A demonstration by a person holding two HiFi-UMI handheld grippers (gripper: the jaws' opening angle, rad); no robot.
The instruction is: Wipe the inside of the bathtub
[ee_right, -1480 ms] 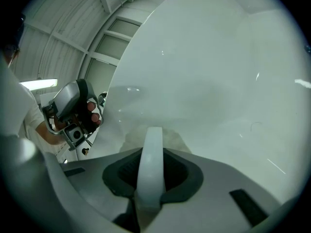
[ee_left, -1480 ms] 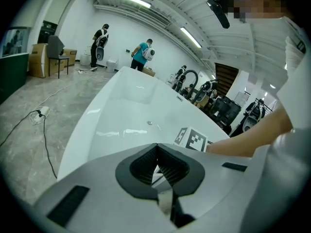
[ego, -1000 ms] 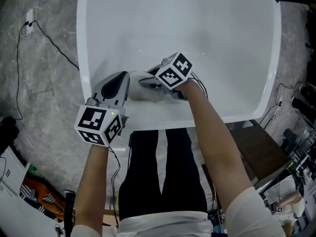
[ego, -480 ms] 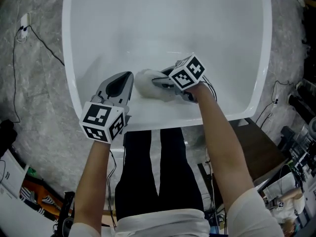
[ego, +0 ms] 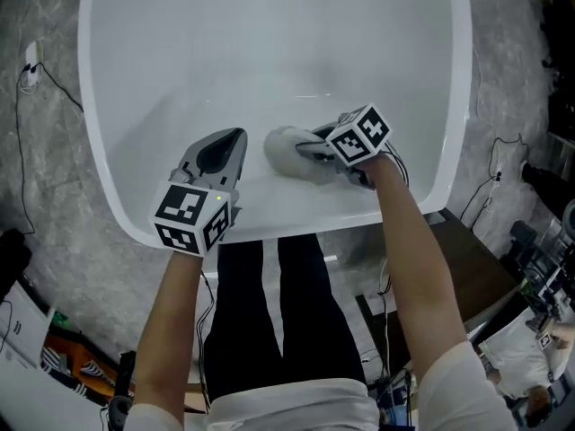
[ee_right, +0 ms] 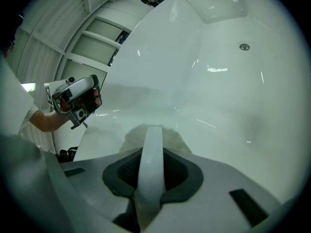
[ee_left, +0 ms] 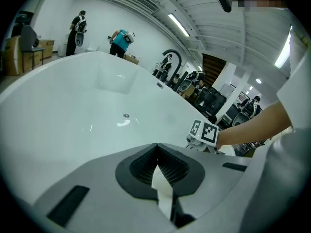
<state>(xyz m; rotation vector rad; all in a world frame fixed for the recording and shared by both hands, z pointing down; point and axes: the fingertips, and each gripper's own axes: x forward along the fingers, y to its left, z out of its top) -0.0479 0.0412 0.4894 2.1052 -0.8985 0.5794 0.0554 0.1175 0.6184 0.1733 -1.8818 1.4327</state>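
Observation:
The white bathtub fills the top of the head view, with its drain far up the floor. My right gripper is shut on a fuzzy grey-white wiping pad, which is pressed on the tub's inner near wall. In the right gripper view the pad lies just past the jaws, and its white strap runs back between them at the right gripper. My left gripper is shut on nothing and points into the tub just left of the pad, above the near rim. The left gripper view shows the left gripper.
Cables trail over the grey floor left of the tub. The person's black-trousered legs stand against the near rim. Clutter sits at the lower left and along the right edge. Other people work far behind the tub.
The right gripper has slid the pad to the right along the tub's near wall. The left gripper has shifted right with it, and the head view has panned right.

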